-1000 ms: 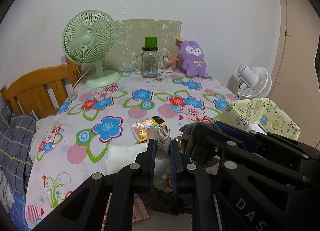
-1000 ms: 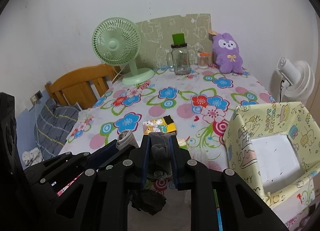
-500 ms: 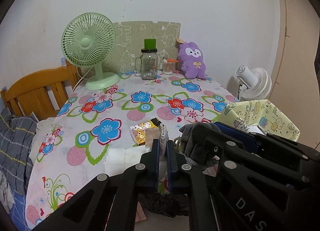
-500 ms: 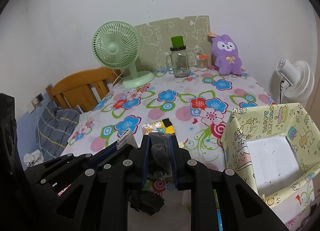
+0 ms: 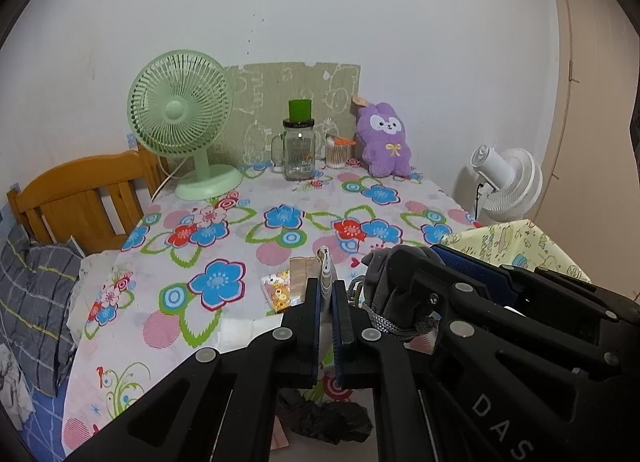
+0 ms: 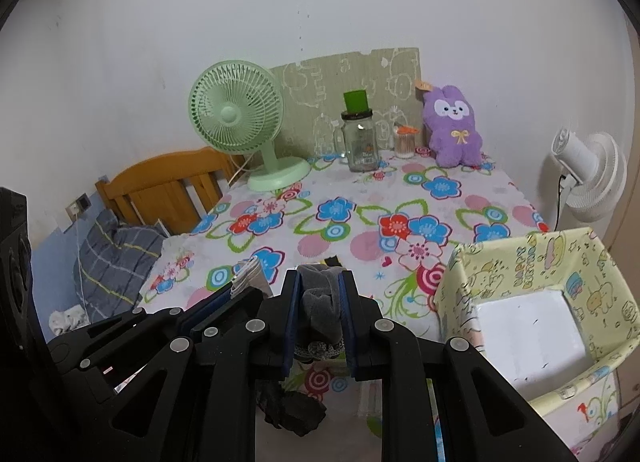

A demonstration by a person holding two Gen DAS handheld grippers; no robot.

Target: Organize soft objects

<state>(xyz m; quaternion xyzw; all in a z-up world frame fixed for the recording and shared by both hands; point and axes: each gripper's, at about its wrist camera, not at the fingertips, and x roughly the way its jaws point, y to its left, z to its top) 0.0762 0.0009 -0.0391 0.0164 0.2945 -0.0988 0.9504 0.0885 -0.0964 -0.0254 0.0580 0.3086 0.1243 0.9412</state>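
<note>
On the left, a wooden headboard (image 5: pixel 80 198) and a grey checked pillow (image 5: pixel 36 302) sit beside the table, whose flowered cloth (image 5: pixel 240 246) is in the same place as a second ago. At its far edge a green fan (image 5: pixel 182 122), a glass jar (image 5: pixel 298 154) and a purple plush rabbit (image 5: pixel 384 142) stand unmoved.

Near the front edge the left gripper (image 5: pixel 329 302) has changed: a second ago its jaws stood a little apart around a pale folded cloth (image 5: pixel 326 266), and now they have closed and pinch it tight, the cloth sticking up above the tips. A small yellow packet (image 5: pixel 278 290) lies on the table just beside it.

To its right, the right gripper (image 6: pixel 319 302) is as before, clamped on a grey sock (image 6: pixel 320 298) that fills the space between its pads. A dark crumpled cloth (image 6: pixel 292 410) lies below it.

Furthest right, the yellow cartoon-printed box (image 6: pixel 540 274) stands open by the table, with a white fan (image 6: pixel 588 174) behind.
</note>
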